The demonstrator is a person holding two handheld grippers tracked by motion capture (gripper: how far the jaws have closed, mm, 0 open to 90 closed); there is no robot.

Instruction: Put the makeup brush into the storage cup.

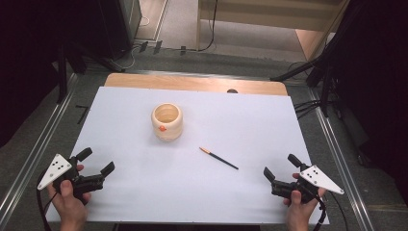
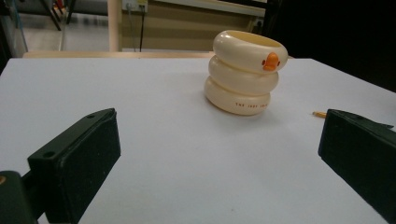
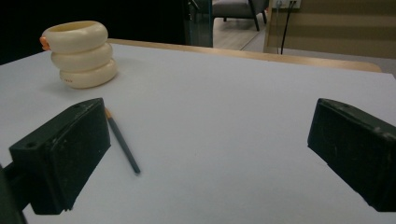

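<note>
Lower left of the high view: the left hand-held gripper (image 1: pixel 98 161) is held low over the near edge of the table (image 1: pixel 144 202), jaws spread wide with nothing between them. It is apart from every object, so it is judged to be parked at a ready pose. In the left gripper view its two black jaws stand far apart at the bottom corners, and the duck cup (image 2: pixel 245 72) is framed between them, further up the white sheet.

Centre of the high view, slightly left and up: the duck cup (image 1: pixel 167 121), a cream holder shaped like three stacked rings with an orange beak, is set upright, mouth open to the top. That orientation is judged to suit something being dropped in.

Just right of centre: the pencil (image 1: pixel 219 158) is laid flat on the table, diagonal, orange tip toward the cup, dark shaft running toward lower right. It is near the cup but not touching it.

Lower right: the right hand-held gripper (image 1: pixel 278 164) is also held wide open and empty, angled toward the pencil. In the right gripper view the pencil (image 3: pixel 122 141) is seen just beside the left jaw, still ahead of it and ungripped. This hand-held gripper is nearer, so it is judged the likely one for the pick-up.
</note>
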